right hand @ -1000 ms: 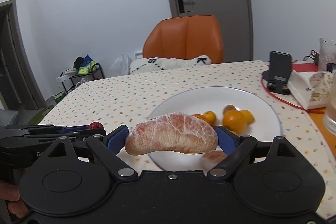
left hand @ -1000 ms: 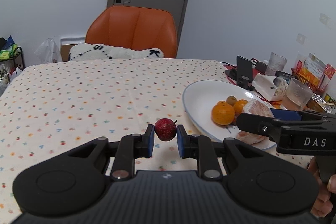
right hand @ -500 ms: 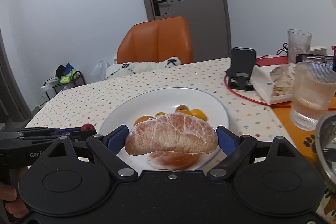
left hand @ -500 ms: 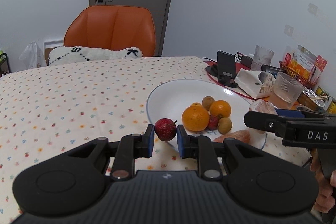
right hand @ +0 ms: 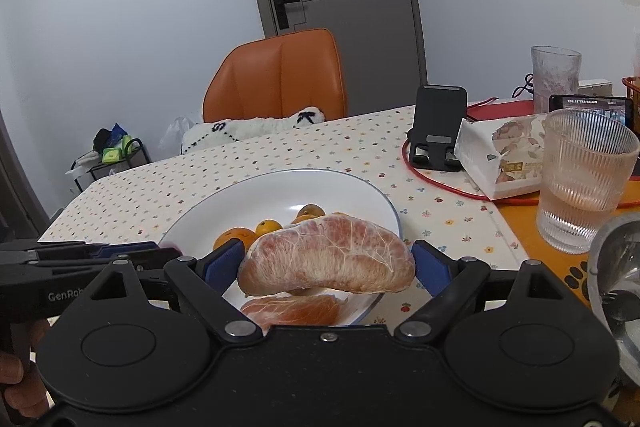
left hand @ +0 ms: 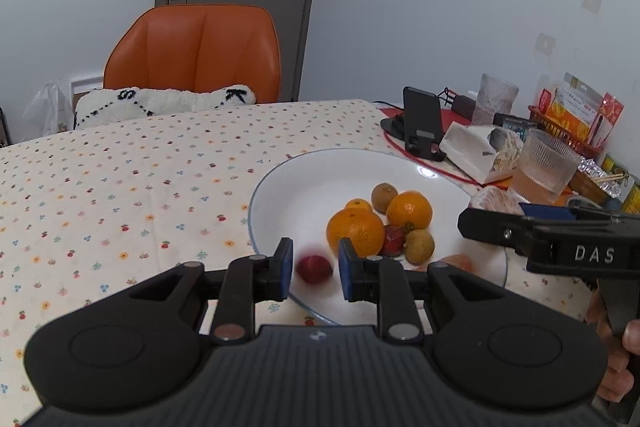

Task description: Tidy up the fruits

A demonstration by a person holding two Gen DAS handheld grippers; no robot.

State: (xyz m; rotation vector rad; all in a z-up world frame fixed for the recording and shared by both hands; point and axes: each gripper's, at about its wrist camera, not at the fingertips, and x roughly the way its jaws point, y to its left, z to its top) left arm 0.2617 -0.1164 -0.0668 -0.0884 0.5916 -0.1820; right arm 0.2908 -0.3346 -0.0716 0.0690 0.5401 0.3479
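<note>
A white plate (left hand: pixel 304 195) on the dotted tablecloth holds two oranges (left hand: pixel 355 231), small brown fruits (left hand: pixel 419 246), a strawberry and a pomelo segment (right hand: pixel 294 309). My left gripper (left hand: pixel 314 265) hangs over the plate's near rim, open. A small red fruit (left hand: pixel 314 269) shows blurred between its blue pads, free of both. My right gripper (right hand: pixel 328 265) is shut on a large peeled pomelo segment (right hand: pixel 328 255), held above the plate's (right hand: pixel 304 191) near right edge. In the left wrist view the right gripper's side (left hand: pixel 560 239) juts in from the right, with a hand below it.
Right of the plate stand a ribbed glass of water (right hand: pixel 584 179), a tissue box (right hand: pixel 504 155), a black phone stand (right hand: pixel 438 127), another glass (right hand: pixel 554 75) and a red snack basket (left hand: pixel 572 123). An orange chair (left hand: pixel 192 55) with a white cushion stands behind the table.
My left gripper moved right over the plate and opened, so the red fruit left its pads and drops. My right gripper kept the pomelo segment and shifted a little right.
</note>
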